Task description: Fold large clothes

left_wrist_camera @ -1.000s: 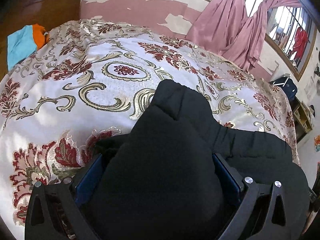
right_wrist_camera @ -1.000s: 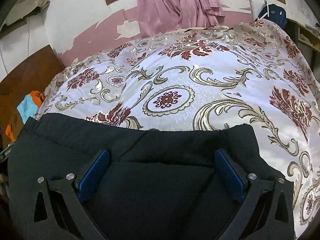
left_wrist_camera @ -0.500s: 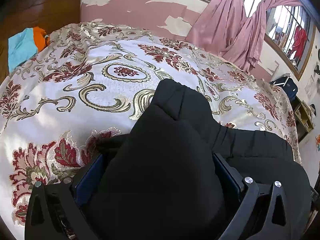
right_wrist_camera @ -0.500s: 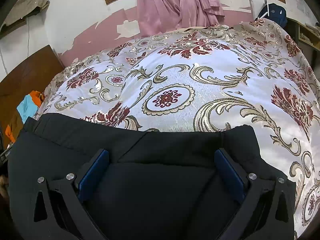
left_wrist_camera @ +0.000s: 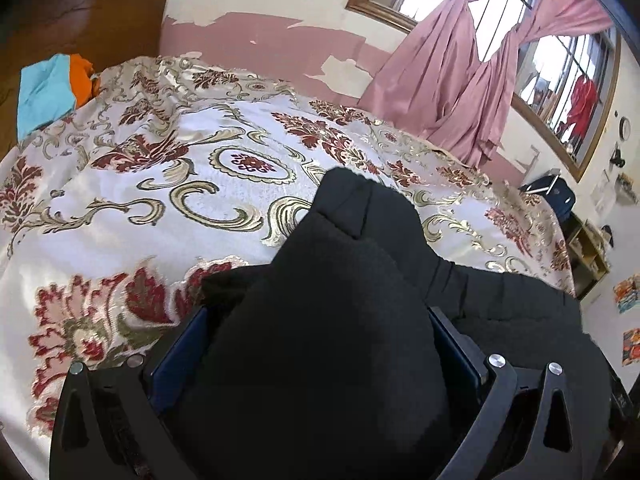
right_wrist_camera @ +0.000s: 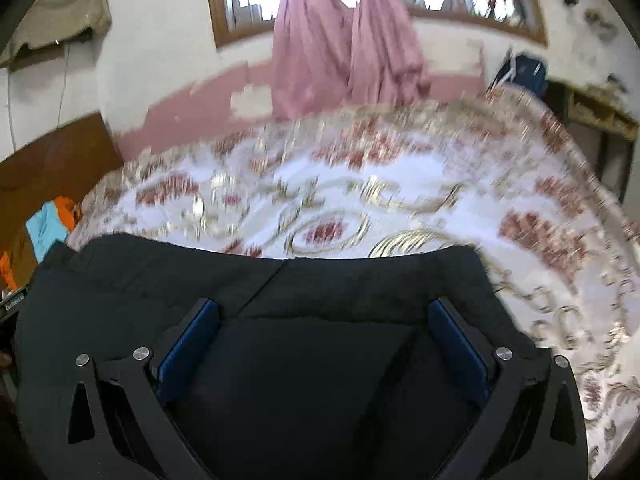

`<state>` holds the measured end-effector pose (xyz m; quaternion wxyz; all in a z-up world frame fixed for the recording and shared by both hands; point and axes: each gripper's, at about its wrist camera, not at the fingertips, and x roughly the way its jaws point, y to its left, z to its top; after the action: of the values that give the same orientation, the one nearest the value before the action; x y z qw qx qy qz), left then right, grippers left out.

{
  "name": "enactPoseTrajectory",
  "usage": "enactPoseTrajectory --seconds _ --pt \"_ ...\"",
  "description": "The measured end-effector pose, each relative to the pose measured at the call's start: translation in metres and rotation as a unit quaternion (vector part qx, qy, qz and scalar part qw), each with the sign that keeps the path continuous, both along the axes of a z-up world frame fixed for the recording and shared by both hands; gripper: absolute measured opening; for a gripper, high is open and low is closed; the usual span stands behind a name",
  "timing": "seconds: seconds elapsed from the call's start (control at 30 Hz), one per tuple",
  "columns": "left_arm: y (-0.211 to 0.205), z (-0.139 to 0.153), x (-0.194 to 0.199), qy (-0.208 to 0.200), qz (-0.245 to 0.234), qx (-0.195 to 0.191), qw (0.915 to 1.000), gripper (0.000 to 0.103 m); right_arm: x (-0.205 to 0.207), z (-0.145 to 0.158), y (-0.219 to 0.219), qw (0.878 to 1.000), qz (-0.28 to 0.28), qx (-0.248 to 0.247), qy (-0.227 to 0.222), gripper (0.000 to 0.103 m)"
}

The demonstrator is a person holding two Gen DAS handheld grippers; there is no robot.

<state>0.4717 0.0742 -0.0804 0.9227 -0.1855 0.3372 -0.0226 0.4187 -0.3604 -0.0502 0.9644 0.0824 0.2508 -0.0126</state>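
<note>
The bed point(left_wrist_camera: 120, 208), spread with a white cover patterned in red flowers and gold scrolls, fills both views. A black garment point(left_wrist_camera: 360, 272) lies on its near side, spreading from the left wrist view's lower middle to the right edge; in the right wrist view it point(right_wrist_camera: 160, 280) covers the whole lower part with a straight far edge. Pink curtains point(left_wrist_camera: 452, 80) hang at the window behind the bed, and a blue and orange cloth point(left_wrist_camera: 48, 88) rests by the brown headboard point(left_wrist_camera: 88, 20).

The left gripper point(left_wrist_camera: 320, 344) points forward and slightly down over the bed; a bulging fold of the garment sits between its 2 blue pads, jaws set wide, and whether they press it cannot be told. The right gripper point(right_wrist_camera: 324, 336) is tilted more toward the wall, its view blurred, jaws spread apart with garment lying flat beneath them.
</note>
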Motion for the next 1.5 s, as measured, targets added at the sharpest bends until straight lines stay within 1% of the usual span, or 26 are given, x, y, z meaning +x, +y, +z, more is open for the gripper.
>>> enactPoseTrajectory --seconds 0.03,0.07,0.17,0.23,0.3,0.4,0.5,0.57,0.67,0.77,0.87,1.0,1.07,1.1,1.2,1.27,1.33,1.4,1.43,1.5 --pt "0.004 0.003 -0.002 0.001 -0.002 -0.011 0.9999 0.103 -0.008 0.005 -0.003 1.000 -0.001 0.003 -0.018 0.102" --pt "0.013 0.008 -0.008 -0.004 -0.004 -0.030 0.9995 0.103 -0.019 0.010 -0.009 0.999 -0.002 0.008 -0.037 0.102" --pt "0.031 0.015 -0.023 -0.007 -0.013 -0.057 0.9983 0.103 -0.038 0.018 -0.020 0.998 0.000 0.017 -0.054 0.102" --pt "0.037 0.016 -0.029 0.000 -0.029 -0.055 0.9981 0.103 -0.049 0.020 -0.026 0.999 -0.001 0.010 -0.049 0.102" --pt "0.042 0.014 -0.033 0.016 -0.054 -0.042 0.9975 0.103 -0.065 0.020 -0.035 0.999 -0.002 0.009 -0.042 0.102" --pt "0.039 0.009 -0.035 0.037 -0.094 -0.016 0.9948 0.103 -0.082 0.016 -0.050 0.999 -0.008 0.021 -0.030 0.102" --pt "0.035 0.003 -0.036 0.050 -0.119 -0.006 0.9916 0.103 -0.089 0.010 -0.069 0.999 -0.016 0.029 -0.003 0.102" --pt "0.033 0.001 -0.037 0.055 -0.131 -0.007 0.9898 0.103 -0.092 0.005 -0.081 0.999 -0.005 0.040 0.021 0.102" --pt "0.031 -0.006 -0.032 0.072 -0.149 -0.017 0.9860 0.103 -0.092 -0.005 -0.097 0.996 0.021 0.061 0.057 0.102" --pt "0.033 -0.008 -0.030 0.084 -0.161 -0.032 0.9829 0.103 -0.090 -0.017 -0.105 0.994 0.044 0.054 0.090 0.102" --pt "0.033 -0.008 -0.029 0.095 -0.180 -0.033 0.9786 0.103 -0.082 -0.029 -0.111 0.989 0.063 0.065 0.121 0.102" --pt "0.030 -0.009 -0.030 0.107 -0.212 -0.022 0.9712 0.103 -0.068 -0.049 -0.119 0.975 0.102 0.124 0.151 0.102" --pt "0.032 -0.010 -0.026 0.117 -0.221 -0.027 0.9678 0.103 -0.060 -0.057 -0.125 0.969 0.124 0.148 0.152 0.102" --pt "0.032 -0.011 -0.024 0.122 -0.226 -0.028 0.9661 0.103 -0.058 -0.059 -0.127 0.968 0.132 0.151 0.151 0.102" --pt "0.034 -0.011 -0.016 0.140 -0.248 -0.024 0.9582 0.103 -0.051 -0.059 -0.127 0.965 0.159 0.146 0.152 0.102" --pt "0.033 -0.010 -0.011 0.150 -0.256 -0.023 0.9548 0.103 -0.047 -0.058 -0.124 0.963 0.168 0.142 0.157 0.102" --pt "0.033 -0.012 -0.009 0.156 -0.257 -0.024 0.9535 0.103 -0.044 -0.055 -0.123 0.958 0.182 0.162 0.153 0.102" --pt "0.032 -0.013 -0.007 0.157 -0.259 -0.021 0.9527 0.103 -0.041 -0.054 -0.119 0.947 0.208 0.196 0.149 0.102" --pt "0.031 -0.013 -0.008 0.158 -0.259 -0.022 0.9526 0.103 -0.038 -0.056 -0.115 0.943 0.213 0.204 0.153 0.102" --pt "0.031 -0.014 -0.009 0.158 -0.255 -0.025 0.9537 0.103 -0.034 -0.062 -0.110 0.942 0.211 0.201 0.166 0.102"
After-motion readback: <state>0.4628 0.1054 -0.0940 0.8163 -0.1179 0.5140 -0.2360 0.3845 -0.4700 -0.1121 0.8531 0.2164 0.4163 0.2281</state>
